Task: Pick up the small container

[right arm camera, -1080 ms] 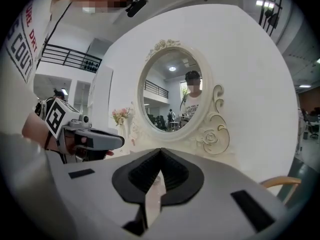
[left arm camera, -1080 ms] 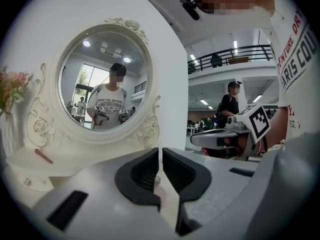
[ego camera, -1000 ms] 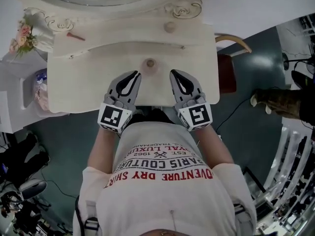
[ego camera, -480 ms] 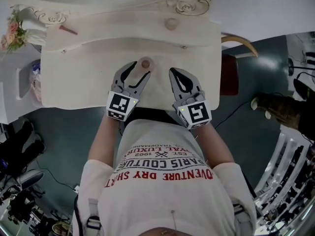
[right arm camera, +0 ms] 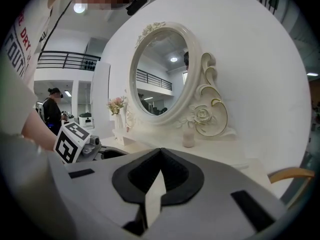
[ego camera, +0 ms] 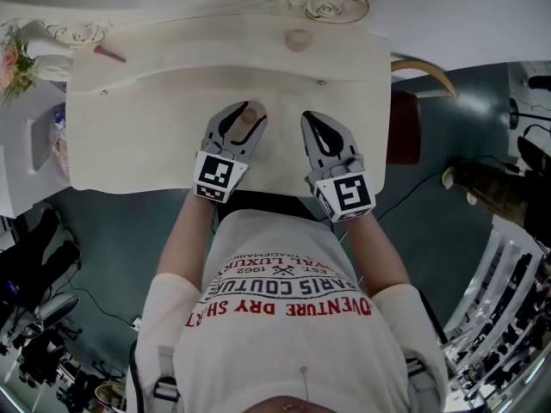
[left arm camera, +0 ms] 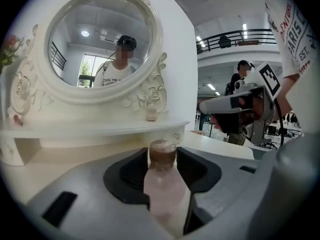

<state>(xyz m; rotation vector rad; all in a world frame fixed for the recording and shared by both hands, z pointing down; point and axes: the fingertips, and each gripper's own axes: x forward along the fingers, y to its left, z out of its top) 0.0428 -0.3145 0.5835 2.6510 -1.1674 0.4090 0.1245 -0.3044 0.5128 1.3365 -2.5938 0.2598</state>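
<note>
The two grippers reach side by side, apart, over the middle of the near edge of the counter [ego camera: 155,136]. The left gripper [ego camera: 244,120] has its grey, black-padded jaws pressed against both sides of the small container [left arm camera: 161,181]. This is a pale pink, translucent bottle with a rounded brown cap, upright on the smooth cream top about midway between the near and far edges. Its contents cannot be told. The right gripper [ego camera: 318,120] has its jaws together at the tips, holding nothing.

Along the far edge runs a raised shelf [ego camera: 198,46]. On it stand a small pale jar [ego camera: 297,39], right of centre, and a thin red stick [ego camera: 109,53] near the far left corner. Behind rises an oval mirror [left arm camera: 102,41] in a carved frame. Pink flowers [ego camera: 13,58] stand past the far left corner. A curved wooden chair back [ego camera: 422,71] lies off the right edge.
</note>
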